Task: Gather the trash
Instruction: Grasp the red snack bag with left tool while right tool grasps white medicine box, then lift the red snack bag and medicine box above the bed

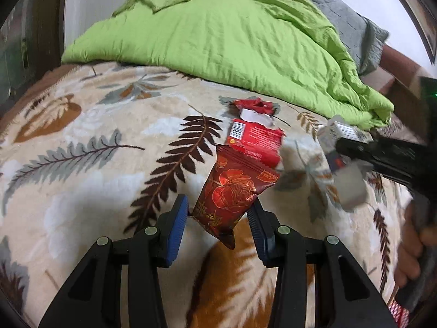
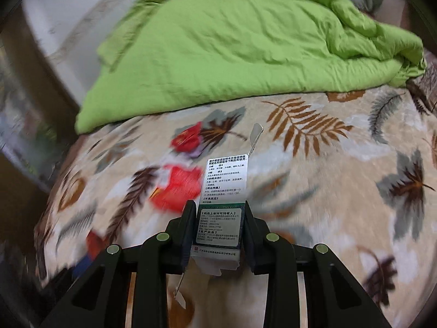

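My left gripper (image 1: pixel 220 213) is shut on a dark red snack wrapper with a gold rose print (image 1: pixel 232 191), held just above the leaf-patterned blanket (image 1: pixel 95 142). Beyond it lie a torn red wrapper with a barcode (image 1: pixel 255 139) and a smaller crumpled red scrap (image 1: pixel 255 106). My right gripper (image 2: pixel 220 216) is shut on a small white and green medicine box (image 2: pixel 221 227) with printed text; its flap is open. The right gripper and box also show in the left wrist view (image 1: pixel 347 139). The red wrappers appear blurred in the right wrist view (image 2: pixel 177 186).
A rumpled green quilt (image 1: pixel 224 35) covers the far half of the bed, with a grey pillow (image 1: pixel 352 24) behind it. A white wall stands at the back left. The person's hand (image 1: pixel 412 248) holds the right gripper at the right edge.
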Available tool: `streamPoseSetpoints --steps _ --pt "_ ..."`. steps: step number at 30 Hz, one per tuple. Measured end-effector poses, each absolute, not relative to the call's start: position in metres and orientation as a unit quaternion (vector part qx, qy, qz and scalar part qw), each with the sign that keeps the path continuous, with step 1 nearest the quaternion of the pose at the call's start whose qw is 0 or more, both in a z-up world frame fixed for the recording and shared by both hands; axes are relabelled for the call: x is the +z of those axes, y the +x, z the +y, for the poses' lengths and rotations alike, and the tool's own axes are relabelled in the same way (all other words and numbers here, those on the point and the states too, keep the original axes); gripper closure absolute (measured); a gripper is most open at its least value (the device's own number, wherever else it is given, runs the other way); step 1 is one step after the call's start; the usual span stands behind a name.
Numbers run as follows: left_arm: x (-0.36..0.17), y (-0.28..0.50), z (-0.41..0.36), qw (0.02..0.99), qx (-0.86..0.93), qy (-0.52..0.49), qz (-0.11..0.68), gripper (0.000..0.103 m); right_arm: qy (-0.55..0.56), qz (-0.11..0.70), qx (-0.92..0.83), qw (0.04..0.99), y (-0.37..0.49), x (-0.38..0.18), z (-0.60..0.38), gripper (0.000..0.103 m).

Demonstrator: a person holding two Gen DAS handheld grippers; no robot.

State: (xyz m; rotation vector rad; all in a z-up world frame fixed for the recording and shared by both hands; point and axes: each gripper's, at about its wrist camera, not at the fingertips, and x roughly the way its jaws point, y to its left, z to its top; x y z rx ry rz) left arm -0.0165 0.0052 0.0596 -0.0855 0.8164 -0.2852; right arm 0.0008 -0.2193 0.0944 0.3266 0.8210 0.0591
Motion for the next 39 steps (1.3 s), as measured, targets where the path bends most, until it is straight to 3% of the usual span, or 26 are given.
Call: streamPoseSetpoints --steps 16,29,34,39 --pt "0.081 -0.127 -0.002 0.926 -0.124 0.042 0.355 0.060 0.097 0.339 0.060 0.934 -0.156 0.099 -0.177 0.069" --pt "0.082 -0.161 -0.011 0.930 -0.125 0.068 0.339 0.061 0.083 0.344 0.028 0.935 -0.187 0.085 -0.173 0.069" --pt "0.078 -0.144 0.011 0.913 -0.148 -0.001 0.380 0.061 0.095 0.341 0.022 0.935 -0.190 0.084 -0.180 0.069" --pt "0.071 -0.135 0.023 0.896 -0.169 -0.029 0.410 0.043 0.115 0.345 0.023 0.931 -0.188 0.080 -0.186 0.069"
